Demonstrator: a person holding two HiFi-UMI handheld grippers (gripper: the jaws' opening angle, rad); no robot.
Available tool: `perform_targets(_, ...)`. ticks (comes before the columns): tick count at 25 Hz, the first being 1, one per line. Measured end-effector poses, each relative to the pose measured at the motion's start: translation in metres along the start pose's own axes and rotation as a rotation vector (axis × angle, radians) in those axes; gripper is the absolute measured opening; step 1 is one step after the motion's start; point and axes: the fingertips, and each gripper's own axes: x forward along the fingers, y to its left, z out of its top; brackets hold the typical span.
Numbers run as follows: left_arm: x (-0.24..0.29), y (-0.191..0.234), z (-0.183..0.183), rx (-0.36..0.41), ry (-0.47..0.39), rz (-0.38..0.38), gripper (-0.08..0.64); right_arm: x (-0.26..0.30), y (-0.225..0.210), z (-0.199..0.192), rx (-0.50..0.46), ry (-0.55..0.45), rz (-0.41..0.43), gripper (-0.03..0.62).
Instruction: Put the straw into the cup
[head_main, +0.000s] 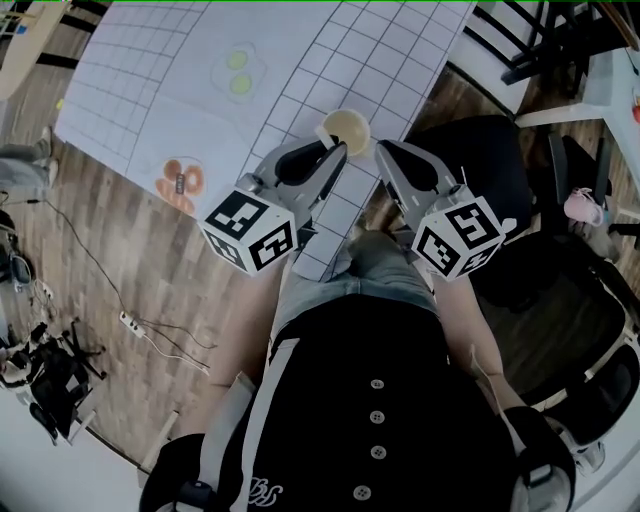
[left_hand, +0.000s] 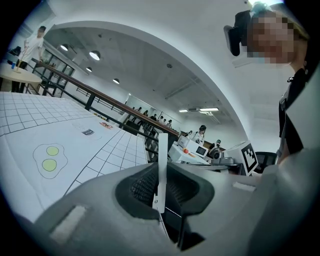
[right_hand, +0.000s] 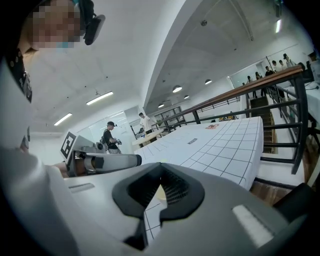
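A pale yellow cup (head_main: 346, 128) stands on the white grid mat (head_main: 300, 60), near the table's front edge. My left gripper (head_main: 334, 150) is just left of the cup and shut on a thin white straw (left_hand: 162, 165). The straw stands upright between the pads in the left gripper view. My right gripper (head_main: 383, 150) points at the cup from just right of it. Its jaws are close together with nothing gripped. In the right gripper view a sliver of the cup (right_hand: 159, 192) shows beyond the pads.
Two green circles (head_main: 240, 72) and an orange figure (head_main: 180, 182) are printed on the mat. A black office chair (head_main: 480, 165) stands right of the table. A power strip and cables (head_main: 130, 322) lie on the wooden floor. Railings and people show far behind.
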Motion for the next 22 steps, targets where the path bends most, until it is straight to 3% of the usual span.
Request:
perform_targets(9, 0.017, 0.026, 0.017, 0.005, -0.023, 0.043, 0.048, 0.023, -0.017, 0.011, 0.002, 0.007, 0.048, 0.0)
perform_targets(22, 0.037, 0.042, 0.001, 0.045, 0.057, 0.07, 0.051, 0.037, -0.036, 0.008, 0.055, 0.011, 0.054, 0.0)
